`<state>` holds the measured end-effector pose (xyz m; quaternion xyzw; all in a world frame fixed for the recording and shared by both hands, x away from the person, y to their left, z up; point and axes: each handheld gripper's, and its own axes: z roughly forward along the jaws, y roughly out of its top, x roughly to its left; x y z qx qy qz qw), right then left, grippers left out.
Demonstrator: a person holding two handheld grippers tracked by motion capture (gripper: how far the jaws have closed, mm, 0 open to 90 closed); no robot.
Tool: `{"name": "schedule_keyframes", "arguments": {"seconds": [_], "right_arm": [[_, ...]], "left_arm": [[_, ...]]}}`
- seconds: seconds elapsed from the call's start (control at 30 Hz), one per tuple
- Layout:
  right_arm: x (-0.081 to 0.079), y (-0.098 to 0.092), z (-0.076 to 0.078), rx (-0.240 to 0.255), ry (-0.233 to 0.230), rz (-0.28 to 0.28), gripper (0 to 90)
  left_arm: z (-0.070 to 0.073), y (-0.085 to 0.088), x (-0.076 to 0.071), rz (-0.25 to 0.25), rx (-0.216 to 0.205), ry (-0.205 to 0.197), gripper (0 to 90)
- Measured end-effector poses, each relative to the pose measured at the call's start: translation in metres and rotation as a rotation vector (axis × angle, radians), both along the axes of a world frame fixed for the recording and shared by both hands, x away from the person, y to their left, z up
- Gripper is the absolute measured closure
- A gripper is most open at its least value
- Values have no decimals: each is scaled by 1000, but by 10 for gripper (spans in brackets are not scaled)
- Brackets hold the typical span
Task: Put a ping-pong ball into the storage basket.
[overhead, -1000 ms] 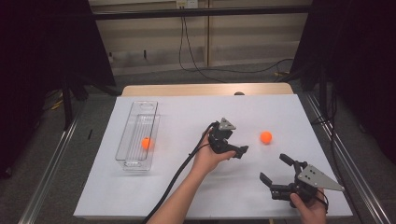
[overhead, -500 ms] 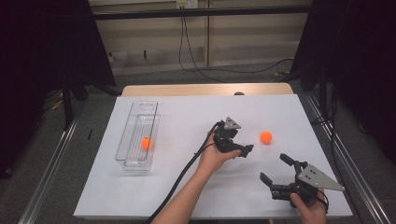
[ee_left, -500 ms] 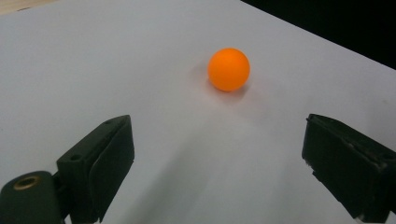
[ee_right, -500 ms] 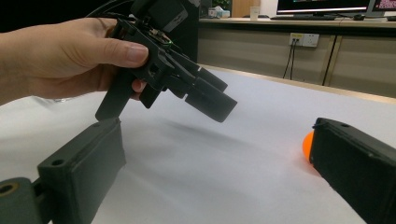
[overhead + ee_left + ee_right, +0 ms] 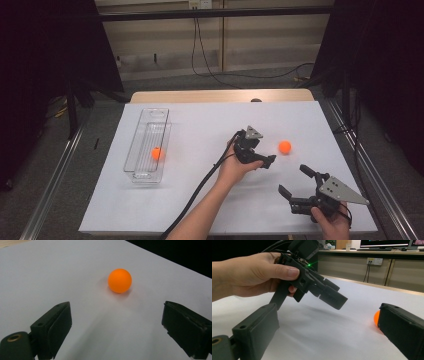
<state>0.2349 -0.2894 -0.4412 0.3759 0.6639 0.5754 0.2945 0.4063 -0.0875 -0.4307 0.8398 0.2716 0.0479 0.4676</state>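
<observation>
Two orange balls in the high view: one inside the clear tray at left, a loose ball right of centre. Left gripper aims at it, jaws spread, likely for pickup. Right gripper idles lower right, jaws apart, empty.

Left gripper view: ball upper centre, beyond both jaws, path unobstructed.

Right gripper view: left gripper centre; ball peeks behind right jaw.

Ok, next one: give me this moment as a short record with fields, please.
surface: white table
loose ball: orange ball on the table
left hand-held gripper: open, aimed at the loose ball, not touching it
right hand-held gripper: open, holds nothing
tray: clear tray at the table's left
in tray: second orange ball
</observation>
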Motion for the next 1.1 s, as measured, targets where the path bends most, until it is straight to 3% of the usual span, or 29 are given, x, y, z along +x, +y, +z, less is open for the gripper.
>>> {"name": "schedule_keyframes", "arguments": {"seconds": [1.1], "right_arm": [[0, 0, 0, -1, -1, 3, 28]], "left_arm": [[-6, -25, 6, 0, 19, 8, 100]]}}
